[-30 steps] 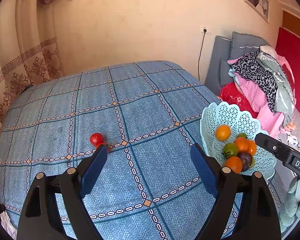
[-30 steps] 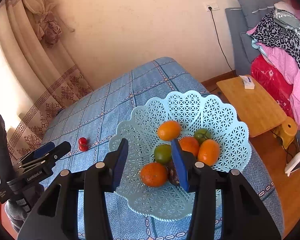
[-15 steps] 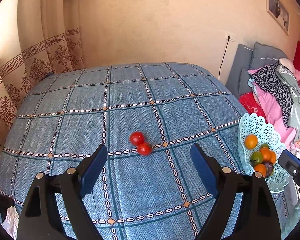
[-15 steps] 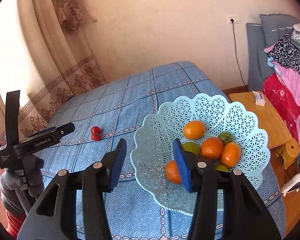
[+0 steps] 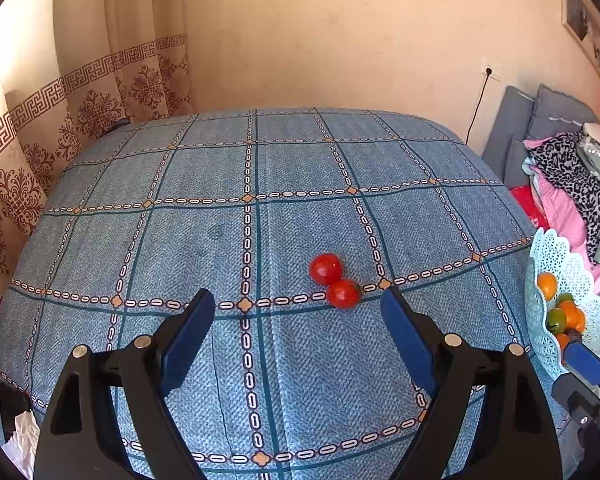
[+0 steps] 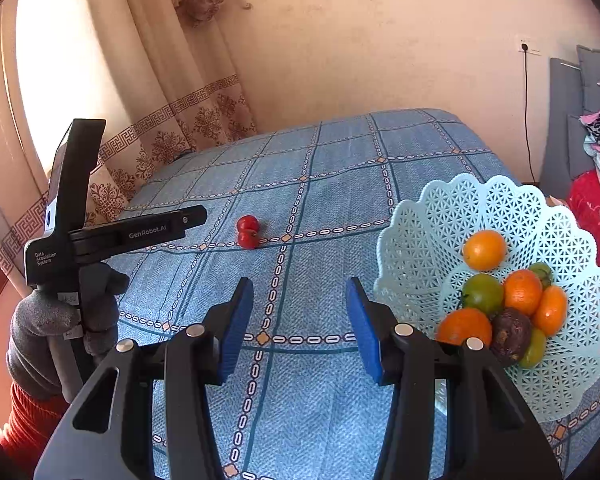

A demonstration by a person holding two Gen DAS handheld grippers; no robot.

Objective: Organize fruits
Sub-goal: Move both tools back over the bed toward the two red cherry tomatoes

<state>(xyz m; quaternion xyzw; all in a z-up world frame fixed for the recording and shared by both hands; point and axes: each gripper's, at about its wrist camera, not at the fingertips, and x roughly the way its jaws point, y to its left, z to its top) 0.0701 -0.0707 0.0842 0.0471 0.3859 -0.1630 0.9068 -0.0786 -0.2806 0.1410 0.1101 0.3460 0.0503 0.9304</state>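
Two red tomatoes (image 5: 326, 268) (image 5: 343, 294) lie touching on the blue checked bedspread (image 5: 220, 240). My left gripper (image 5: 296, 320) hovers just short of them, open wide and holding nothing. The pale blue lattice basket (image 6: 420, 232) sits at the right with several oranges (image 6: 484, 250) and green fruits (image 6: 482, 294) plus a dark one (image 6: 510, 334). Beside the basket's left rim, my right gripper (image 6: 300, 320) is open and empty over bare cloth. The right wrist view also shows the tomatoes (image 6: 247, 232) farther off and the left gripper (image 6: 192, 216) in a grey-gloved hand (image 6: 60, 320).
Patterned curtains (image 5: 100, 92) hang at the bed's left side and a plain wall stands behind it. A pile of clothes (image 5: 572, 184) and grey cushions (image 5: 540, 120) lie to the right, past the basket (image 5: 560, 264). The bed's near edge drops off below both grippers.
The left gripper swung left, so the tomatoes now lie ahead between its fingers. The right gripper moved left off the basket's fruit to the cloth beside it, its jaws a little wider.
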